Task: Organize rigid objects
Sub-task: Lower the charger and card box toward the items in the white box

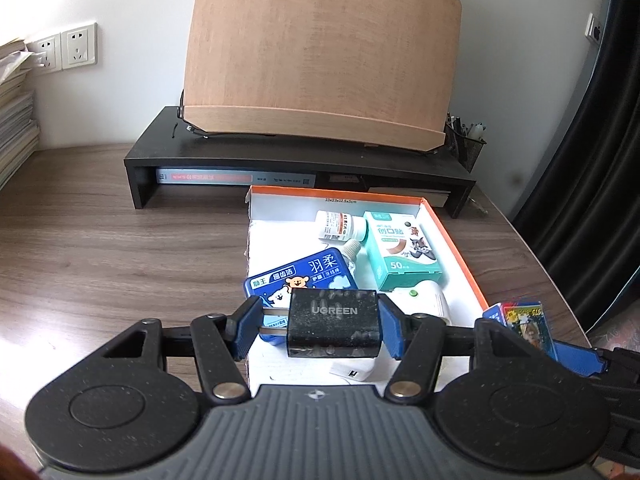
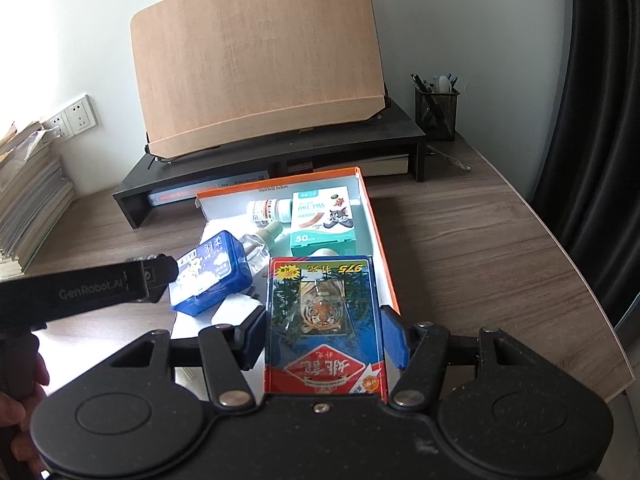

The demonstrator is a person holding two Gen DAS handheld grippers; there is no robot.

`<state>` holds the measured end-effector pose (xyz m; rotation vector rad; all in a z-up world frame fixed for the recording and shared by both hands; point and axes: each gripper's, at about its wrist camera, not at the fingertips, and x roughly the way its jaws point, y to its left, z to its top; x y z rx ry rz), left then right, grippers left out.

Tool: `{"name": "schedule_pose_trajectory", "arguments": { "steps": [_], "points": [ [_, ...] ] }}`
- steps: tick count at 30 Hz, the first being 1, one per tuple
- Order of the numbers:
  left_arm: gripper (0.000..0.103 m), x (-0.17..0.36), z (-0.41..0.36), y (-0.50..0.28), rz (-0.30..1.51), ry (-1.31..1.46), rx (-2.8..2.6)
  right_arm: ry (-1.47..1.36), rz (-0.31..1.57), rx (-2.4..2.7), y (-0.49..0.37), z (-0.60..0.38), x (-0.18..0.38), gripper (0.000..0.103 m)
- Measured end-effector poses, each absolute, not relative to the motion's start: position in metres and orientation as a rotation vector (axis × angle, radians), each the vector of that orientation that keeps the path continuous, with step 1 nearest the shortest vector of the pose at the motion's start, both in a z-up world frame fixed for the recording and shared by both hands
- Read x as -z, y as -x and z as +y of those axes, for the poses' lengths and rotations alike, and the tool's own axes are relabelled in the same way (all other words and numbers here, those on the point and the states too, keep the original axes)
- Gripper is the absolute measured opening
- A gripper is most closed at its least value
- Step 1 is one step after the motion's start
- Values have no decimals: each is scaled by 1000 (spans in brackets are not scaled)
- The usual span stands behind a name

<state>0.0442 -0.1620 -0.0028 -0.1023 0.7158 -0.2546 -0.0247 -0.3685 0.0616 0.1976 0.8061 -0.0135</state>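
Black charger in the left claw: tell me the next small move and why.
Probably ease the left claw forward and down, then open it over the bare white floor of the orange-rimmed box. The black charger is clamped between the pads, hovering above the box's near end, where the blue case and a white adapter already lie.

Chargers (image 1: 333, 322) – 2; boxes (image 1: 404, 252) – 4; bottles (image 1: 340, 226) – 2.

A wooden bookstand (image 1: 320, 52) on a black riser (image 1: 296, 158), perhaps pens in a mesh holder (image 2: 436, 110).
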Motion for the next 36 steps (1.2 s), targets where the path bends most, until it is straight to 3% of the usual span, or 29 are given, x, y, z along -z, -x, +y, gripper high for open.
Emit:
{"name": "schedule_pose_trajectory", "arguments": {
  "steps": [36],
  "points": [
    [61,0,-161,-44,704,104,256,-194,836,-2,23,-356,-54,72]
  ]
}}
